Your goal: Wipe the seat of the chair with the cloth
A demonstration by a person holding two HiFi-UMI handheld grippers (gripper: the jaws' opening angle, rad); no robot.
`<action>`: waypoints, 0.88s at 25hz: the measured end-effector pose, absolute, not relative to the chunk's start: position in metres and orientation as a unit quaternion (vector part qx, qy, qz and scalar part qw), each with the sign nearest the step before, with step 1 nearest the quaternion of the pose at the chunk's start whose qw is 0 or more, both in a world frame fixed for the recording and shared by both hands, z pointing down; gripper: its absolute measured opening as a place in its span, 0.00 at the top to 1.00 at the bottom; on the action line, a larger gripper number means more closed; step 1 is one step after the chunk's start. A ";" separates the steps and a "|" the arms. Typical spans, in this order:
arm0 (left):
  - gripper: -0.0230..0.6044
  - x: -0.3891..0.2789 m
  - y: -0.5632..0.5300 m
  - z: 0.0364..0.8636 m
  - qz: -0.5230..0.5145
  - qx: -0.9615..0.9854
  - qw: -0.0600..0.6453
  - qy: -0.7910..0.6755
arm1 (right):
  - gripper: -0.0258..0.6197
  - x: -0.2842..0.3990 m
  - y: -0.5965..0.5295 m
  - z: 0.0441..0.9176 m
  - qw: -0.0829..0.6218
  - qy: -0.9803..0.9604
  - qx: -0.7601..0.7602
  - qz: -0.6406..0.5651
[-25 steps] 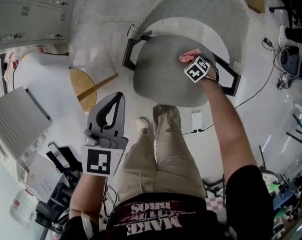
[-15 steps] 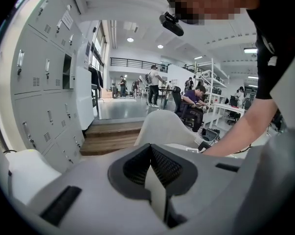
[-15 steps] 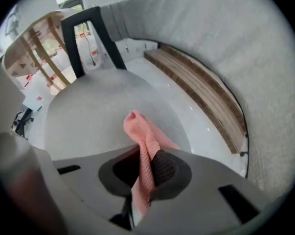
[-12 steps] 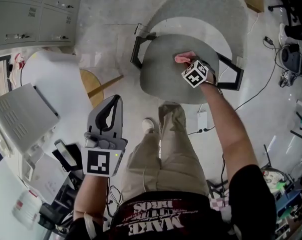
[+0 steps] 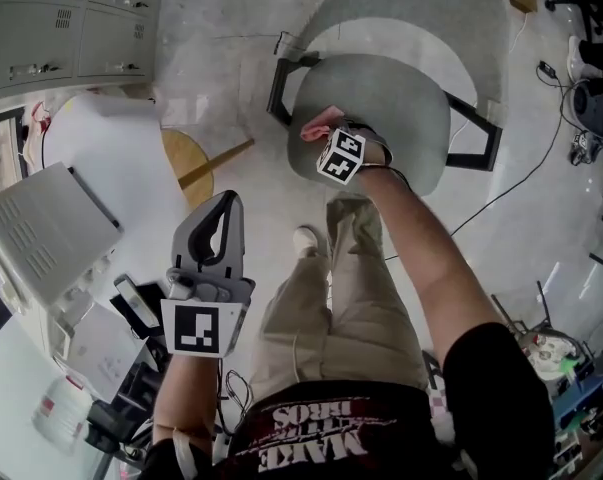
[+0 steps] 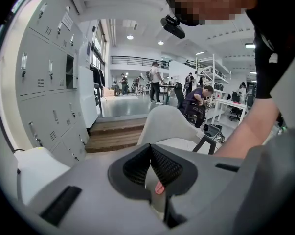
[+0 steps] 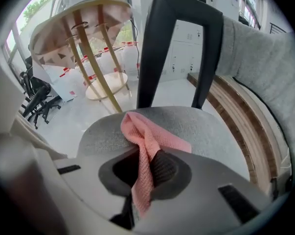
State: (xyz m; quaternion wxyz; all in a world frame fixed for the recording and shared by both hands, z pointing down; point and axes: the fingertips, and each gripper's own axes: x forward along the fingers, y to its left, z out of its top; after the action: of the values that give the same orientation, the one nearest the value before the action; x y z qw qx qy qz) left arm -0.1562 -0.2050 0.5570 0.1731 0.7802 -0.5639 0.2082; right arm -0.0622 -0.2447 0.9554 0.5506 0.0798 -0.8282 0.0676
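The pink cloth (image 7: 146,131) lay bunched on the grey chair seat (image 5: 406,108). In the head view it sat near the seat's 9 o'clock edge. One fold trailed back between the right tongs (image 7: 148,163), which were clamped tight on it. The backrest (image 5: 411,8) curved round the seat at 12 o'clock, and a black arm frame (image 5: 281,83) stood at about 10 o'clock. A round wooden stool top (image 5: 184,163) stood over the floor at 9 o'clock of the seat. Toward 7 o'clock, well apart from the chair, the left tongs (image 5: 228,203) hung in the air beside the person's trouser leg (image 5: 331,298), pinched together with nothing gripped.
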 end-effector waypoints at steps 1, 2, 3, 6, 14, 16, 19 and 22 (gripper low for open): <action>0.95 -0.157 -0.206 0.558 0.206 0.779 0.175 -0.566 | 0.91 -0.058 -0.245 0.956 0.551 -0.827 0.080 0.077; 0.96 -0.157 -0.207 0.558 0.203 0.778 0.175 -0.567 | 0.91 -0.052 -0.244 0.957 0.554 -0.825 0.080 0.085; 0.95 -0.157 -0.209 0.557 0.200 0.779 0.175 -0.568 | 0.91 -0.044 -0.244 0.958 0.560 -0.820 0.078 0.087; 0.96 -0.151 -0.214 0.552 0.192 0.784 0.172 -0.564 | 0.91 -0.011 -0.245 0.959 0.583 -0.805 0.079 0.082; 0.95 -0.135 -0.223 0.544 0.179 0.798 0.158 -0.553 | 0.91 0.104 -0.253 0.961 0.624 -0.759 0.144 0.122; 0.95 -0.131 -0.222 0.542 0.177 0.802 0.154 -0.549 | 0.91 0.132 -0.251 0.962 0.637 -0.742 0.158 0.135; 0.95 -0.126 -0.220 0.542 0.182 0.806 0.155 -0.541 | 0.91 0.165 -0.247 0.962 0.653 -0.718 0.175 0.166; 0.96 -0.122 -0.214 0.539 0.176 0.807 0.163 -0.540 | 0.91 0.180 -0.244 0.956 0.671 -0.702 0.184 0.152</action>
State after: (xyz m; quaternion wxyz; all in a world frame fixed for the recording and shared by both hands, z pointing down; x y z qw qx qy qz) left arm -0.1219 -0.2142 0.5389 0.1625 0.8071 -0.5396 0.1761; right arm 0.1797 -0.2437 0.9559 0.6708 0.1839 -0.7022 0.1517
